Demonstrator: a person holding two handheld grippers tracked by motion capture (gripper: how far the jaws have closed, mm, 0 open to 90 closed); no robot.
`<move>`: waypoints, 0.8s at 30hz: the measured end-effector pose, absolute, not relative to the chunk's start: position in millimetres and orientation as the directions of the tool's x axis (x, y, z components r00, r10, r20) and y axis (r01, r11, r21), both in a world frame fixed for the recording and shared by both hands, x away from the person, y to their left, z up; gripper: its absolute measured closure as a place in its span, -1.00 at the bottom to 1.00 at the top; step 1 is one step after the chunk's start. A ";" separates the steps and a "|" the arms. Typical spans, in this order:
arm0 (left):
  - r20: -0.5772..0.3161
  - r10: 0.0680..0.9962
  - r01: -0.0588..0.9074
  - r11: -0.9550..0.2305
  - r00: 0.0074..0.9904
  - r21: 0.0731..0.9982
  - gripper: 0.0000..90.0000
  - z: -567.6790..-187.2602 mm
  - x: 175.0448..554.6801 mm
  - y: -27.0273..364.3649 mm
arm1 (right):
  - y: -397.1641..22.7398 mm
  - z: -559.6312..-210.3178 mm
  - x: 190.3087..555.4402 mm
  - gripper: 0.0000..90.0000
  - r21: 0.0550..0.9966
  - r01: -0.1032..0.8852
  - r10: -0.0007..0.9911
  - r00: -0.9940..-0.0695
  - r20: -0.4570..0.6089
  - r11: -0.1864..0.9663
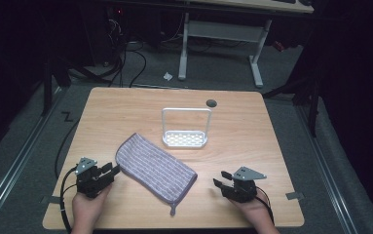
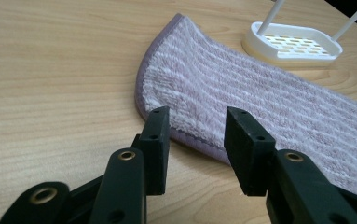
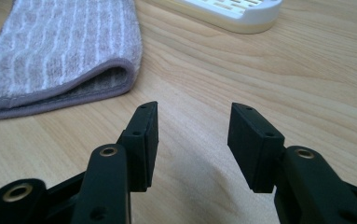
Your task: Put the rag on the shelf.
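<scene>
A folded purple striped towel (image 1: 156, 170) lies slantwise on the wooden table (image 1: 125, 112), with a small loop at its near corner. Behind it stands a white rack (image 1: 185, 130) with a tall wire handle and a perforated base. My left gripper (image 1: 112, 170) rests at the towel's left end, jaws open, tips just short of the towel's hem (image 2: 185, 135). My right gripper (image 1: 219, 178) sits on the table to the right of the towel, open, with bare wood between its jaws and the towel's folded edge (image 3: 97, 79) a little ahead to the left.
A dark round grommet (image 1: 211, 103) is set in the table near its far edge. Beyond the table stand a white desk frame (image 1: 220, 34) and cables on a grey floor. The white rack's base (image 3: 227, 11) shows ahead of the right gripper.
</scene>
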State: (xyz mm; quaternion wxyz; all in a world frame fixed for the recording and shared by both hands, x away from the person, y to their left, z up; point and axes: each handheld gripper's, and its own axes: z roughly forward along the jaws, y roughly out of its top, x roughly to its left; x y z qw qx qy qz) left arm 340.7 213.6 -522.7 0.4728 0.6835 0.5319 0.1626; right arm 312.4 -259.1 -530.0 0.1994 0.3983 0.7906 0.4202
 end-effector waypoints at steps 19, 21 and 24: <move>-0.177 0.758 0.544 -0.265 0.628 0.796 1.00 -523.7 328.7 93.3 | -256.9 -532.9 314.0 0.25 0.819 0.465 0.792 -0.610 0.021 0.337; -0.161 0.739 0.551 -0.319 0.654 0.771 1.00 -530.0 328.9 73.1 | -257.0 -533.3 313.8 0.25 0.819 0.465 0.793 -0.609 0.020 0.337; -0.148 0.725 0.557 -0.364 0.673 0.747 1.00 -536.5 327.8 61.2 | -257.2 -533.9 312.1 0.25 0.816 0.469 0.793 -0.609 0.022 0.337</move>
